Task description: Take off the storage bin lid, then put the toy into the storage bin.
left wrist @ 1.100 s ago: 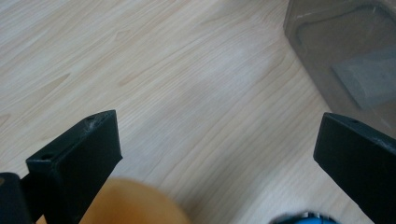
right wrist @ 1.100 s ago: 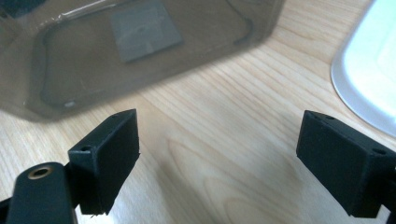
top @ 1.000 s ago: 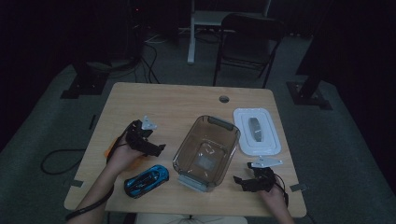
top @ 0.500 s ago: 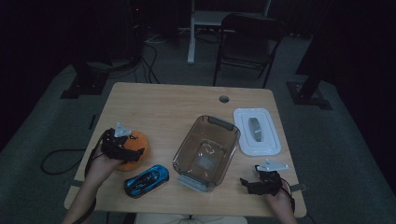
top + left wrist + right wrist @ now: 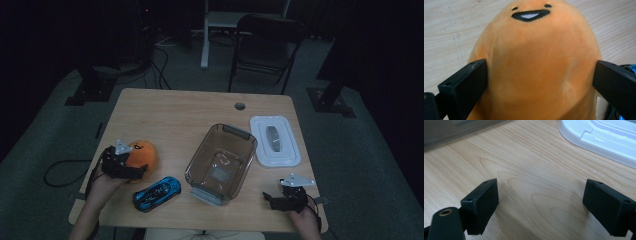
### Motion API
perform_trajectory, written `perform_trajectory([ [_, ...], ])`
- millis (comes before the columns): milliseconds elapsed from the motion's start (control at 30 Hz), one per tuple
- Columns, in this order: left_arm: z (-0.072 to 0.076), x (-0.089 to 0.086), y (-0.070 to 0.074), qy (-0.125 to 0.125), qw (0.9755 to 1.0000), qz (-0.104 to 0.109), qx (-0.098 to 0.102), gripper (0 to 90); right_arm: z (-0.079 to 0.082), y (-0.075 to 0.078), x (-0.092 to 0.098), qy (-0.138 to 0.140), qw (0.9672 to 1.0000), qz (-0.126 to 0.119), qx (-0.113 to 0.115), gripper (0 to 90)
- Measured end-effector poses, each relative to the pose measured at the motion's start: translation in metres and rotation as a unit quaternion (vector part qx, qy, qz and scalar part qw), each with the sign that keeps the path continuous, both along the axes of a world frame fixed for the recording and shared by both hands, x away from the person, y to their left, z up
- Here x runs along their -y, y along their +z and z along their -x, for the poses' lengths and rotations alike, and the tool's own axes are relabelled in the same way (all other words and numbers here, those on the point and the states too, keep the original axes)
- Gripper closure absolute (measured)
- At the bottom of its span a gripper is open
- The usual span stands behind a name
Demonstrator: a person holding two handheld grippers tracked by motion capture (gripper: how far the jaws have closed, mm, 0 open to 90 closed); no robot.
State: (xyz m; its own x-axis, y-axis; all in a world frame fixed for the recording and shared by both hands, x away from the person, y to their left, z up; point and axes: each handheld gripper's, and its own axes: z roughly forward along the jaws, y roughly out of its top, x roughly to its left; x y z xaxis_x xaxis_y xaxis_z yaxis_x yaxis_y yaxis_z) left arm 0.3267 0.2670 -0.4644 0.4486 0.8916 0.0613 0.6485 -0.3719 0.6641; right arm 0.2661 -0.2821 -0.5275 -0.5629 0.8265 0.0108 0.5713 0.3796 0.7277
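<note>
From my left tool's camera the orange plush toy runs off the bottom edge, so I cannot see its base, and a sliver of the blue toy car is cut off at the lower right corner. From my right tool's camera the white lid is cropped by the top and right edges, and the clear container is a blurred strip at the top left. In the high view the dim light hides whether my right tool touches the desk.
</note>
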Motion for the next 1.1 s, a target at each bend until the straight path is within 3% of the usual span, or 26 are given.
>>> perform_trajectory([
  [233, 0.002, -0.01, -0.008, 0.014, 0.9995, 0.027, -0.001, 1.2, 0.0, 0.0, 0.0, -0.004, 1.0, 0.003, 0.001, 13.0],
  [500, 0.004, -0.008, -0.017, -0.003, 0.9998, 0.013, 0.015, 1.2, 0.0, 0.0, 0.0, -0.008, 1.0, 0.002, 0.0, 13.0],
  [633, 0.001, -0.009, -0.019, 0.004, 0.9998, 0.018, 0.002, 2.5, 0.0, 0.0, 0.0, -0.008, 1.0, 0.002, 0.001, 13.0],
  [800, 0.0, -0.012, -0.016, 0.001, 0.9996, 0.026, -0.006, 26.3, 0.0, 0.0, 0.0, -0.008, 1.0, 0.002, 0.0, 13.0],
  [967, 0.004, -0.018, -0.014, 0.003, 0.9987, 0.051, 0.007, 46.8, 0.0, 0.0, 0.0, -0.008, 1.0, 0.002, 0.0, 13.0],
  [1100, 0.007, -0.017, -0.007, 0.001, 0.9991, 0.039, 0.018, 56.4, 0.0, 0.0, 0.0, -0.008, 1.0, 0.002, 0.0, 13.0],
])
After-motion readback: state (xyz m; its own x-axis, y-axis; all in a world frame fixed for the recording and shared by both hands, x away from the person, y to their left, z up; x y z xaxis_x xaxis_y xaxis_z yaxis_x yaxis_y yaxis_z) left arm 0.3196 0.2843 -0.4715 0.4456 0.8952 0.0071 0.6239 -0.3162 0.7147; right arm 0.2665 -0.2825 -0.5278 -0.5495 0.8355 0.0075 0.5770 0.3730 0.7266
